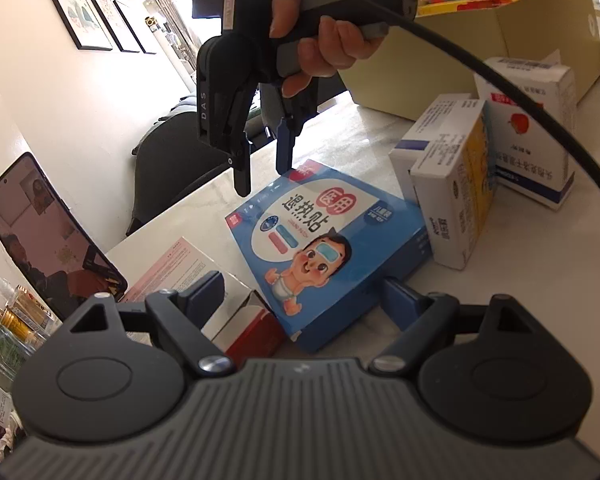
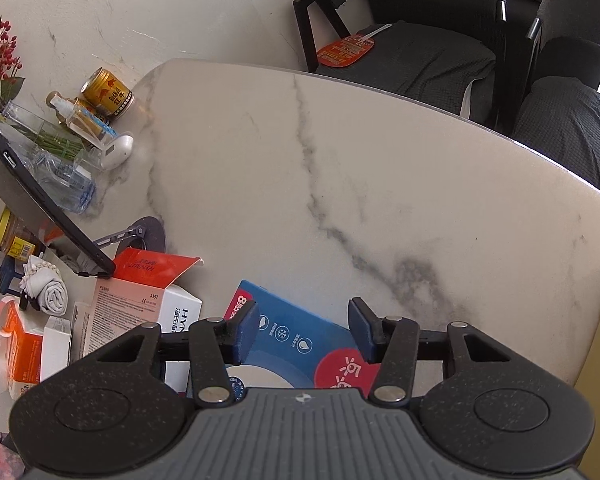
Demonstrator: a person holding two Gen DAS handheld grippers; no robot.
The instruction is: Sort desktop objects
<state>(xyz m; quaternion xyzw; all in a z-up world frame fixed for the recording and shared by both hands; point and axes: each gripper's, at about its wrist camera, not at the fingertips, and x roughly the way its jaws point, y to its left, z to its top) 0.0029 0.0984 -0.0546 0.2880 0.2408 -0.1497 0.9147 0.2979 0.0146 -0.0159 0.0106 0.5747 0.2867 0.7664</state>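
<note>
A flat blue fever-patch box with a baby picture point(image 1: 320, 244) lies on the white marble table point(image 2: 340, 168). My left gripper point(image 1: 300, 294) is open, its fingers either side of the box's near corner. My right gripper point(image 1: 262, 178) hangs open just above the box's far corner; in its own view point(image 2: 304, 330) the blue box point(image 2: 296, 344) lies below the open fingers. A pink-and-white box with a red flap point(image 1: 204, 284) lies left of the blue box, also seen in the right wrist view point(image 2: 140, 300).
Two white medicine boxes point(image 1: 456, 184) point(image 1: 532, 128) stand right of the blue box, a cardboard carton point(image 1: 480, 60) behind them. A phone on a stand point(image 1: 48, 232), cans, bottles and a vase point(image 2: 68, 136) crowd the left. Dark chairs point(image 2: 412, 32) stand beyond the table edge.
</note>
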